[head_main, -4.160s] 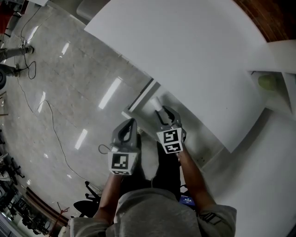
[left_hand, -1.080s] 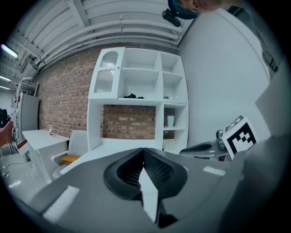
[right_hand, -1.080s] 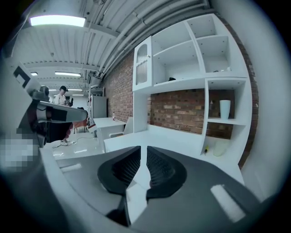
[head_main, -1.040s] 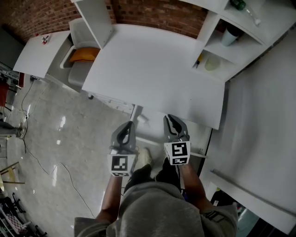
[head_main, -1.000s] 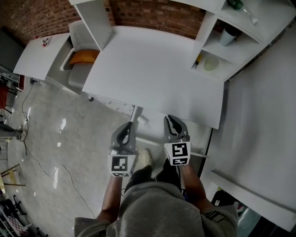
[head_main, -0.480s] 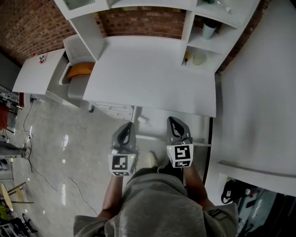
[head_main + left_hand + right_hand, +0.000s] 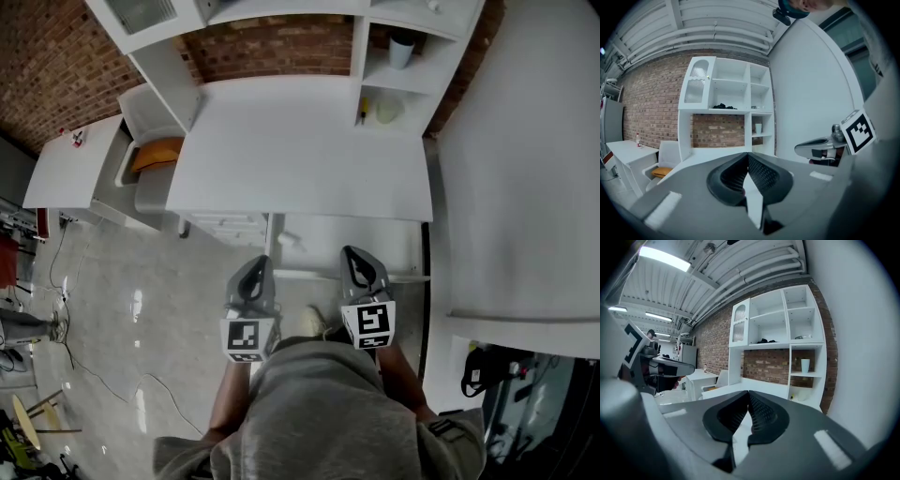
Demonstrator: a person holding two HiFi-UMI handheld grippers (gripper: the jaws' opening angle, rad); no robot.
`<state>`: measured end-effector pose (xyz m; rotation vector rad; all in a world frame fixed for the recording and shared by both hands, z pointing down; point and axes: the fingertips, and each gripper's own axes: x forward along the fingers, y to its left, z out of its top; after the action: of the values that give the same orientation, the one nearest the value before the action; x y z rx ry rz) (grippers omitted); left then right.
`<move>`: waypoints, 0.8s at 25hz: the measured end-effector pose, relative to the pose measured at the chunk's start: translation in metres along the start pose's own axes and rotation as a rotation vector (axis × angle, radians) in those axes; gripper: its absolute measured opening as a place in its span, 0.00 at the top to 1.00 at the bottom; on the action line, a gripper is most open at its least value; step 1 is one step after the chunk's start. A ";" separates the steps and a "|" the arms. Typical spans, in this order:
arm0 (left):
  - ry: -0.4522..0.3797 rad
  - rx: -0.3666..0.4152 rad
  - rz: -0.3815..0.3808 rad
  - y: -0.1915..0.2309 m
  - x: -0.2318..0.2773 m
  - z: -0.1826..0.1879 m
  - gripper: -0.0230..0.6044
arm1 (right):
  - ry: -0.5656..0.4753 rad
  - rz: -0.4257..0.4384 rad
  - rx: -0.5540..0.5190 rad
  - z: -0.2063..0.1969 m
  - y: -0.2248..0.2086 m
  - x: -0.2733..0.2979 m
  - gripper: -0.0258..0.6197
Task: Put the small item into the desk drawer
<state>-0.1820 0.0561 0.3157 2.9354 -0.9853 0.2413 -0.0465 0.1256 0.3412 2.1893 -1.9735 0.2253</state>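
Facing the flat white desk surface [image 7: 309,141], left tool [image 7: 255,272] and right tool [image 7: 358,262] hang clenched and empty (no small item picked up yet). Next move, likely: open the white desk drawer [image 7: 225,225].

We find the desktop [image 7: 309,141] open along its front edge. A shelf unit [image 7: 405,80] (cup [image 7: 402,49] inside) closes its rear right; a white wall [image 7: 525,169] flanks it.

A: Where is the desk [image 7: 300,141] set?
B: Against the brick wall [image 7: 272,47], with shelves [image 7: 412,84] raised on its far right corner. A cup [image 7: 401,49] is stood on an upper one.
A: And beside it?
B: A chair [image 7: 150,169] is placed at its left and a side table [image 7: 66,173] further left. The left gripper [image 7: 255,272] and right gripper [image 7: 356,261] are held side by side before the near edge.
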 end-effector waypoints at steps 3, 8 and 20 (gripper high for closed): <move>0.008 -0.006 -0.001 -0.002 -0.006 -0.005 0.94 | 0.010 -0.009 0.010 -0.005 -0.001 -0.009 0.96; 0.004 -0.003 0.001 -0.002 -0.010 -0.004 0.94 | 0.008 -0.011 0.007 -0.005 -0.001 -0.012 0.96; 0.004 -0.004 0.006 0.000 -0.012 -0.006 0.94 | -0.002 0.004 0.015 -0.003 0.003 -0.012 0.96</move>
<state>-0.1918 0.0639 0.3193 2.9280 -0.9936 0.2447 -0.0502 0.1373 0.3419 2.1957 -1.9834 0.2388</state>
